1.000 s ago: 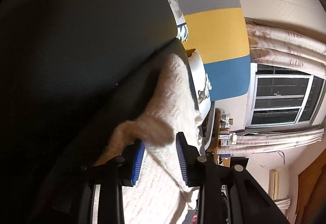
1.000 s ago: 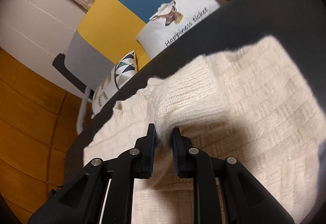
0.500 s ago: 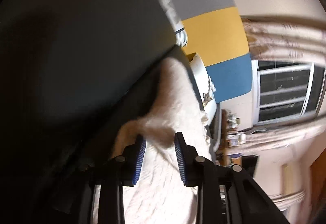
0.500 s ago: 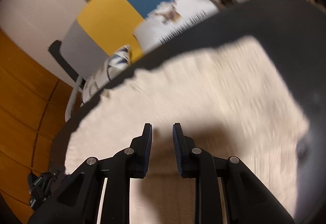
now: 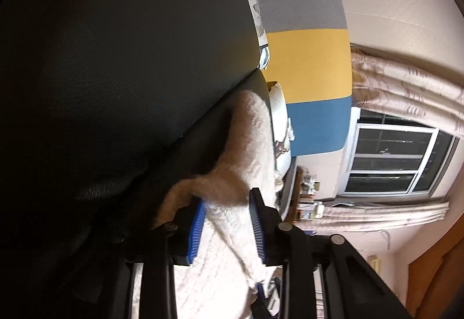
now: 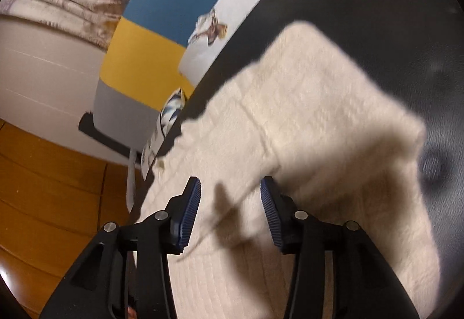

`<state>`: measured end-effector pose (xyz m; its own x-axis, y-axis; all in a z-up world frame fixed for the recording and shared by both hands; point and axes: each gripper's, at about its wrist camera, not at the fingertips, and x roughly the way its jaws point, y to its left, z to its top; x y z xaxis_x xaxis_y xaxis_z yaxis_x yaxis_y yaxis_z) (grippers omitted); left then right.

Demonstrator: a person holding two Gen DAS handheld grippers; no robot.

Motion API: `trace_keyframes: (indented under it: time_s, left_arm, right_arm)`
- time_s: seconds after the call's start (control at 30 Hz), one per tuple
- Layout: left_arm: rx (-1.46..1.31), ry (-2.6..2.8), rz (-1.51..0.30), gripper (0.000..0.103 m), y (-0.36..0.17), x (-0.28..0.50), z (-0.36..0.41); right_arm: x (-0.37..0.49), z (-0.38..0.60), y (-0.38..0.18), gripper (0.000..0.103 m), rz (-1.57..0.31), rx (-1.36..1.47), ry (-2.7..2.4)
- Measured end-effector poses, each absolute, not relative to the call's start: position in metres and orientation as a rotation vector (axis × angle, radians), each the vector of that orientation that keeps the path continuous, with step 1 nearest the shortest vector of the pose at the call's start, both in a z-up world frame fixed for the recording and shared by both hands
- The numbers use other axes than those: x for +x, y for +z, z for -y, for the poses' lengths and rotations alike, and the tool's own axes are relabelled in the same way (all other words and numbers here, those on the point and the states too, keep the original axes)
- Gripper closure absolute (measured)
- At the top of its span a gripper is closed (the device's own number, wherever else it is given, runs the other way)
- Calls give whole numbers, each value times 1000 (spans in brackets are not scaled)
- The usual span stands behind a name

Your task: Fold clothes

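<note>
A cream knitted sweater (image 6: 304, 122) lies on a black table (image 6: 377, 0), one part folded over the rest. My right gripper (image 6: 230, 188) hovers above it, jaws wide apart and empty. In the left wrist view the same sweater (image 5: 255, 145) bunches up between the blue pads of my left gripper (image 5: 226, 203). The left jaws stand apart around a fold of the knit, and I cannot tell whether they press on it.
A sofa with grey, yellow and blue panels (image 6: 145, 58) stands behind the table, with a printed white cushion (image 6: 211, 35) and a patterned one (image 6: 172, 107). Curtains (image 5: 406, 87) and a window (image 5: 391, 159) lie beyond. Wooden floor (image 6: 43, 188) is at the left.
My right gripper let go of the sweater sleeve, opened wide and pulled back; the sleeve now lies flat. My left gripper stays around the same fold of knit.
</note>
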<state>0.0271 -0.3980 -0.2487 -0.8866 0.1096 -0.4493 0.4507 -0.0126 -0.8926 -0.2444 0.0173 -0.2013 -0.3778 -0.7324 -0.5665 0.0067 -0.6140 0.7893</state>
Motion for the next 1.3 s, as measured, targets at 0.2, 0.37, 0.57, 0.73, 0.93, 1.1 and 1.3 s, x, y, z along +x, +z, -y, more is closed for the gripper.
trace_keyframes:
  time_s: [0.2,0.37,0.57,0.73,0.93,1.1,1.3]
  left_arm:
    - [620,-2062,-1914,92,-238,26,400]
    - [752,-2194,-1687,93,-232,25,393]
    - [752,-2154,-1809,82,-244,41,401]
    - [701,-2146,-1923,76,-230,62,418]
    - [801,-2266,-1710,71,-201,34,448]
    - [988,-2276,-1735,69,-217,-18,463]
    - [1046,-2318,-1795,68,-232,-50,474]
  right_arm:
    - [-255,-5,-196,83,908,1351,-2124]
    - [-225,15,-142,92,304,1187,-2385]
    - [-224,11,-179,92,236,1332,-2370]
    - [-225,-10,-170,58,436,1320,-2376]
    - [-213,15,-118,40,331,1087,-2403]
    - [-214,83,-122,39,204,1074,-2160]
    - [-230,112,-156,39,285,1161,-2050]
